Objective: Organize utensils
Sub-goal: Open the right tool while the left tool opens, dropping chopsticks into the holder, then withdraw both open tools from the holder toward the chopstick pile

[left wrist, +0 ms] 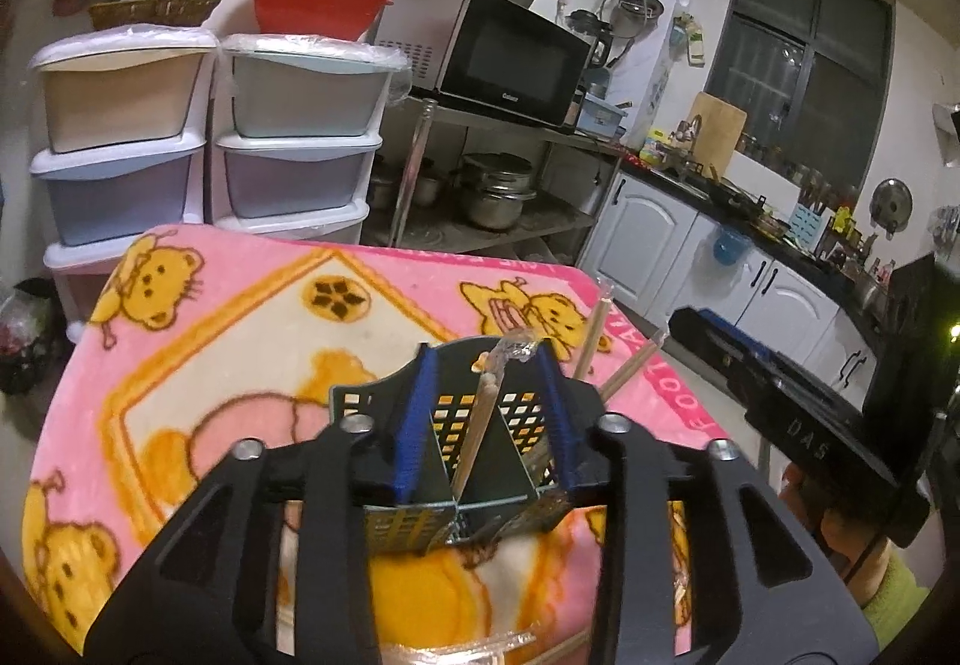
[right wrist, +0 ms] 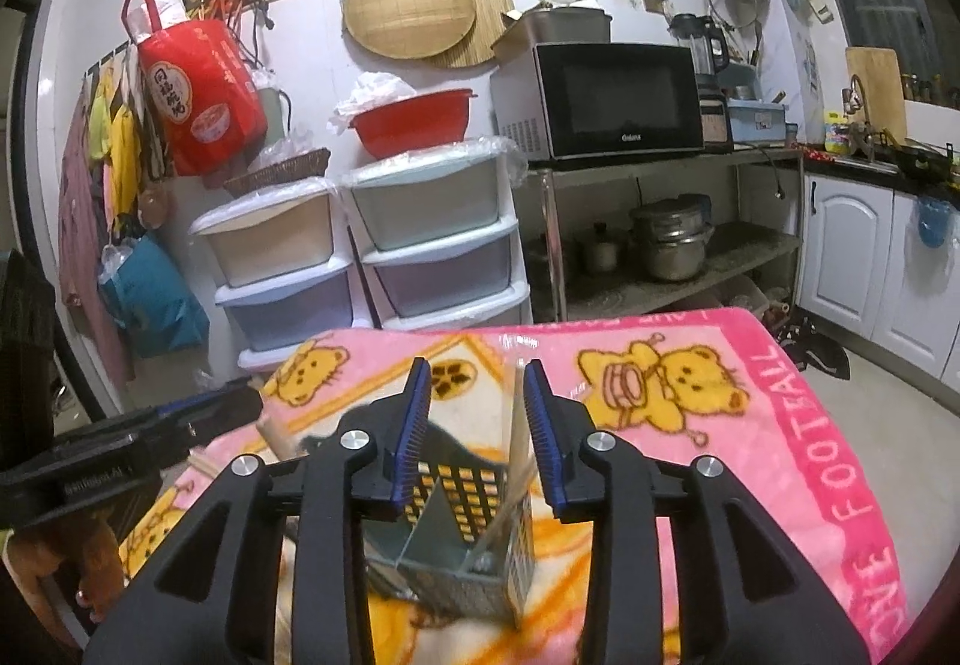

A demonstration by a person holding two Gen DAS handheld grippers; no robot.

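A dark perforated caddy with inner dividers stood on a pink bear-print blanket that covered a table in a cluttered kitchen.

In the left wrist view, the left gripper had its blue-padded fingers spread to either side of the caddy, close against its outer walls; whether they pressed on it could not be told. A wrapped chopstick stood tilted in a middle compartment, clear film crumpled at its top. Two more sticks leaned up from the caddy's right side.

In the right wrist view, the right gripper hung above the caddy with its fingers apart and nothing between them. A pale chopstick leaned in the right-hand compartment just below it, blurred.

The step in hand looked like dropping utensils into compartments, with the left gripper steadying the caddy. The next move would likely call for fetching another utensil from the blanket.

Hard to make out: clear wrapped pieces at the bottom edge of the left view were cut off, the caddy's base was hidden behind the gripper bodies, and further sticks at the left of the right view were partly covered.
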